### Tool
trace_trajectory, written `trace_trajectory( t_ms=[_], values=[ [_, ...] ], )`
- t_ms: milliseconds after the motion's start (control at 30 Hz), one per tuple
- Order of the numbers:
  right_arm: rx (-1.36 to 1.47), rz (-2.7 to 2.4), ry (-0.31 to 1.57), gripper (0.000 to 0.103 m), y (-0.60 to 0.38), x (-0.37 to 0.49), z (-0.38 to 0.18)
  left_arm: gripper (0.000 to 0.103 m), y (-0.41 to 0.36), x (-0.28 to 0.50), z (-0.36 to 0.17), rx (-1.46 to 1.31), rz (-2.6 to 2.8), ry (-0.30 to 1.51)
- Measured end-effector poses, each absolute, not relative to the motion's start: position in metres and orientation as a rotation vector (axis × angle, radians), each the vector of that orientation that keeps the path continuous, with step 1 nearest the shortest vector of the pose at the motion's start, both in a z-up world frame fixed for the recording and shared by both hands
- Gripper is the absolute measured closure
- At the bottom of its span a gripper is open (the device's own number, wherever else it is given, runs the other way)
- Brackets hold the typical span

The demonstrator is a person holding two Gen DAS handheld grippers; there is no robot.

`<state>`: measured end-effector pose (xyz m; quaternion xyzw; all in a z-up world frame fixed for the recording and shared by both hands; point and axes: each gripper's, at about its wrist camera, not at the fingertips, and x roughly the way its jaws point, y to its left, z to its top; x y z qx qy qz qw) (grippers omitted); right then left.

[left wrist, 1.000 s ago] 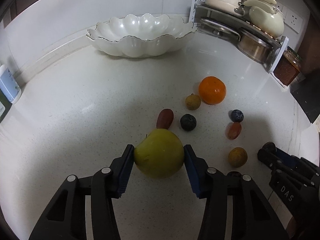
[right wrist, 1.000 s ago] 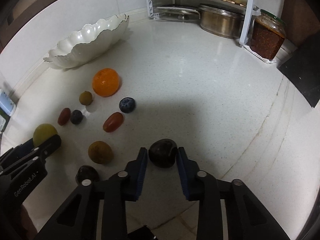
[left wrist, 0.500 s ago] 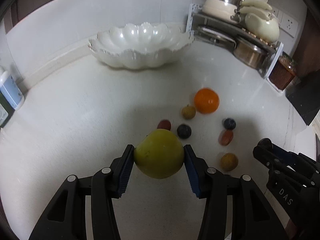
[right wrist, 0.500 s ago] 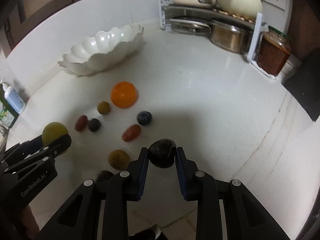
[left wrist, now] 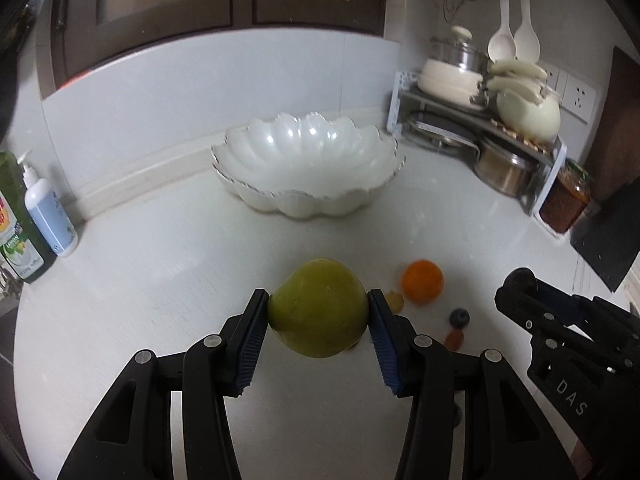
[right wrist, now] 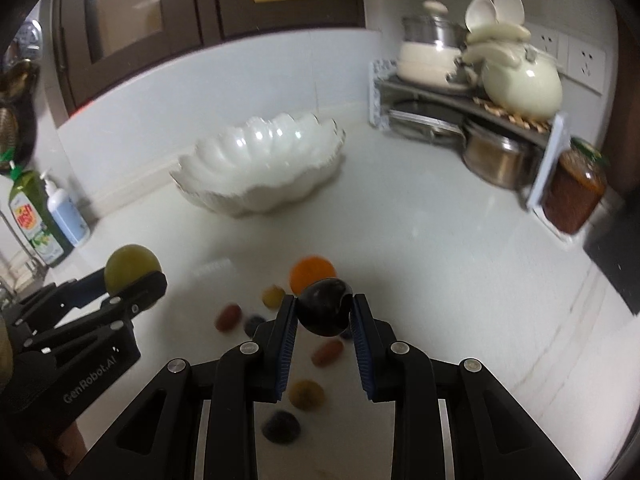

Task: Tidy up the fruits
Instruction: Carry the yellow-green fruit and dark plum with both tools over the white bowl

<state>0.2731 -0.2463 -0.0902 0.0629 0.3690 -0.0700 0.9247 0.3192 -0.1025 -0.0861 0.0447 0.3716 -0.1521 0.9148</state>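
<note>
My left gripper is shut on a yellow-green pear and holds it high above the counter. My right gripper is shut on a dark plum, also raised. A white scalloped bowl stands empty at the back; it also shows in the right wrist view. On the counter below lie an orange, a blueberry, a red fruit and several other small fruits. The left gripper with the pear shows at the left of the right wrist view.
A green bottle and a white pump bottle stand at the left wall. A rack with pots and a cream kettle fills the back right corner, with a red-filled jar beside it. A dark board lies at the right.
Both grippers have risen from the counter with their fruit and tilted up toward the bowl. The loose fruits now lie farther below.
</note>
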Motion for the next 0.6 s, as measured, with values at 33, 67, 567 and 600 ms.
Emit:
trace_trajectory(
  t_ms=[33,67,567,600],
  values=[
    [0.124,-0.137,0.742,0.074,-0.245,0.276,-0.086,0.054,-0.102,0.321,-0.083,0.093,-0.32,0.757],
    [0.119,-0.133,0.731,0.074,-0.244,0.278,-0.084,0.054,-0.101,0.323,-0.08,0.096,-0.319,0.744],
    [0.059,-0.071,0.602,0.074,-0.223,0.312,-0.045,0.054,-0.089,0.349,-0.042,0.092,-0.279,0.637],
    [0.061,-0.066,0.599,0.074,-0.224,0.314,-0.044,0.054,-0.089,0.351,-0.04,0.086,-0.282,0.635]
  ],
)
